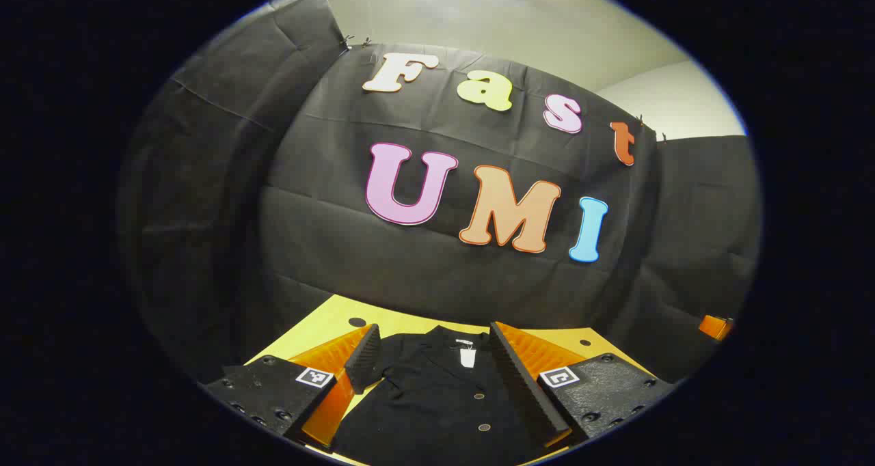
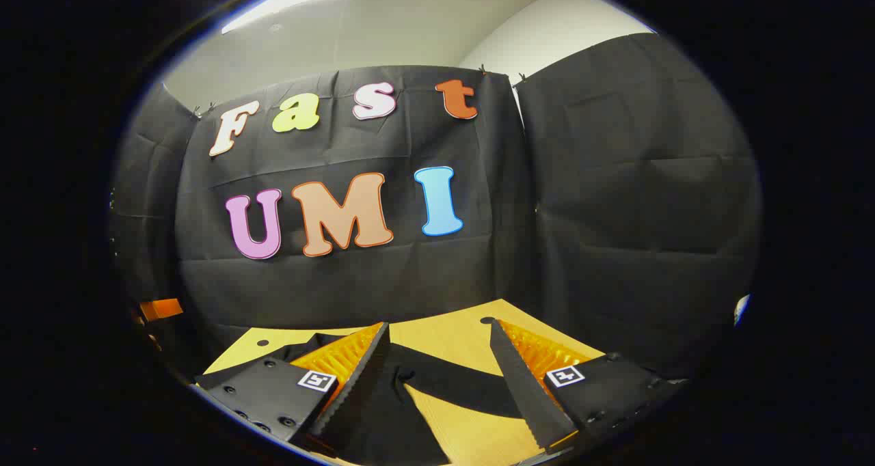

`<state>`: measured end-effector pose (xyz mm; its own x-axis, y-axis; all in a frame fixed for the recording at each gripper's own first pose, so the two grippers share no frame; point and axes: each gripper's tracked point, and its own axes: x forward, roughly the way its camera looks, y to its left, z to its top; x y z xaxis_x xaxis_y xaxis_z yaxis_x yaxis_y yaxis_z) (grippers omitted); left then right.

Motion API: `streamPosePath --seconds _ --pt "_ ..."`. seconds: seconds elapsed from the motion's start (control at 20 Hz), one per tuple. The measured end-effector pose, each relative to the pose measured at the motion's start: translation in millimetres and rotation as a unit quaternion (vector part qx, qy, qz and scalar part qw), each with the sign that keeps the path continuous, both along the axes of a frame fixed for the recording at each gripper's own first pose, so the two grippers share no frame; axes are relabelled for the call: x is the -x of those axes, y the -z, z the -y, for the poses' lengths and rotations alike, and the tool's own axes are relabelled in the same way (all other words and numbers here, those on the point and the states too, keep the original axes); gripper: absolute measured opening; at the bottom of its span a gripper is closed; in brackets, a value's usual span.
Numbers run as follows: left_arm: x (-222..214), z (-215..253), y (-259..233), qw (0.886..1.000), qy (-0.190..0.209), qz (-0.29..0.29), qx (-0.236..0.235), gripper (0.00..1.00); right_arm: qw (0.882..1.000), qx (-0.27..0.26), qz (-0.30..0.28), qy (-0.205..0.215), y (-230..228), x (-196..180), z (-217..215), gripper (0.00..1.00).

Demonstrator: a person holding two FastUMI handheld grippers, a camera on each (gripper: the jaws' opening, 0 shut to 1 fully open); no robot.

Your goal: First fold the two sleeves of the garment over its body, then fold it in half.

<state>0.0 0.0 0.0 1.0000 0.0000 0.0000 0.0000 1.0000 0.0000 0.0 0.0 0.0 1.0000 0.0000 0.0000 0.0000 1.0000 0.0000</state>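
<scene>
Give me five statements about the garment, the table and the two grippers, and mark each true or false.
1. The garment is black. True.
2. The table is white. False: it is yellow.
3. The left gripper is shut on the garment. False: its fingers stand apart, above the cloth.
4. The right gripper is open. True.
5. In the right gripper view, a sleeve is folded over the body. False: it lies stretched out on the table.

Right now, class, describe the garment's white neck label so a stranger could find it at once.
Start at the yellow table below the black cloth wall. A black buttoned garment lies on it; the label sits at its collar, the only white patch on dark fabric.
</scene>
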Motion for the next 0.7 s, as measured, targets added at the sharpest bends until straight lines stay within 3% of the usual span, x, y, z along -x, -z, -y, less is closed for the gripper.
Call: streamPosePath --seconds 0.05,0.15,0.3,0.4,0.45,0.65,0.7 --pt "-1 0 2 1.000 -0.001 -0.003 0.000 0.92 1.000 0.002 0.000 -0.001 -1 -2 -1 0.92" --pt "-3 -1 4 1.000 -0.002 -0.008 0.002 0.92 1.000 0.006 -0.002 -0.001 0 -6 -2 0.95" --pt "-6 -1 5 1.000 -0.003 -0.008 -0.002 0.92 1.000 0.006 -0.007 -0.001 3 -10 -2 0.92" --pt "-8 -3 2 1.000 -0.005 -0.003 -0.009 0.92 1.000 0.004 -0.008 0.000 4 -14 -1 0.95" --pt "-9 -2 0 1.000 -0.004 -0.002 -0.012 0.92 1.000 0.002 -0.006 0.001 2 -16 -1 0.92" --pt "-9 -2 -2 1.000 -0.003 0.002 -0.020 0.92 1.000 0.001 -0.004 -0.001 3 -21 -2 0.92" --pt "-10 -3 0 1.000 -0.003 0.003 -0.021 0.92 1.000 0.004 -0.004 -0.001 4 -22 -2 0.95"
